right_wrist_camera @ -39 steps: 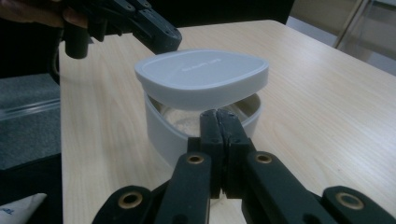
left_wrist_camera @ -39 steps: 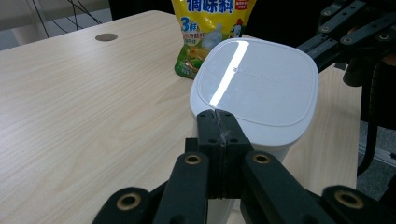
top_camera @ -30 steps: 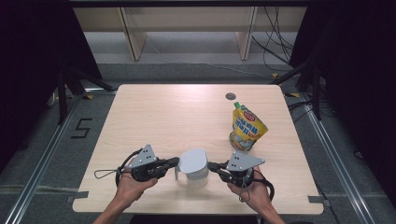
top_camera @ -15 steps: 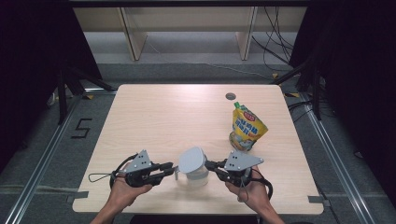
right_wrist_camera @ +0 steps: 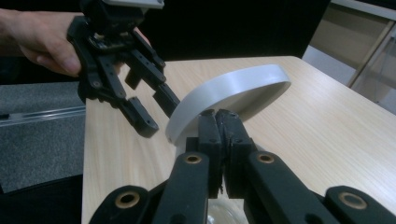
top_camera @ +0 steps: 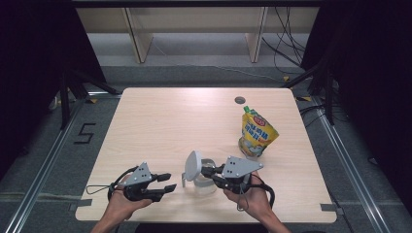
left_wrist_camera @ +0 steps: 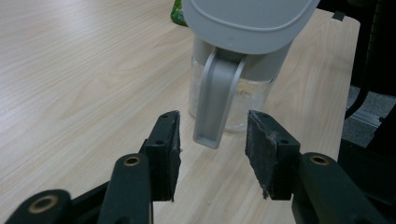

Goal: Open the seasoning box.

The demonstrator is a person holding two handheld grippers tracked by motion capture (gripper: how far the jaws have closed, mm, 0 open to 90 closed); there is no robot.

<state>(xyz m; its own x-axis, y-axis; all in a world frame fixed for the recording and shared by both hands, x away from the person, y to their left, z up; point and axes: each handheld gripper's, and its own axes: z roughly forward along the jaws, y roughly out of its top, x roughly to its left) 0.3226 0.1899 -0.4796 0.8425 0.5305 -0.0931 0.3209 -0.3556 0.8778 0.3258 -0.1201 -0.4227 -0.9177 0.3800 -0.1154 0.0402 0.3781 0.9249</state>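
The jug [top_camera: 204, 177] sits at the near middle of the desk [top_camera: 160, 121], between my two hands, clear body, grey handle [left_wrist_camera: 215, 100] pointing toward my left side. Its grey lid [top_camera: 193, 166] is tipped up on edge, so I'd say the opening step looks done. My right gripper [top_camera: 210, 172] has its jaws pressed together at the lid's lower edge; they seem to be pinching it, though the contact itself is hidden. My left gripper [top_camera: 167, 182] has its jaws spread and empty, just beside the jug, the handle lined up in the gap ahead but not yet between them. The yellow pouch [top_camera: 256, 133] stands untouched farther back on the right, so I'd guess any filling is still to come
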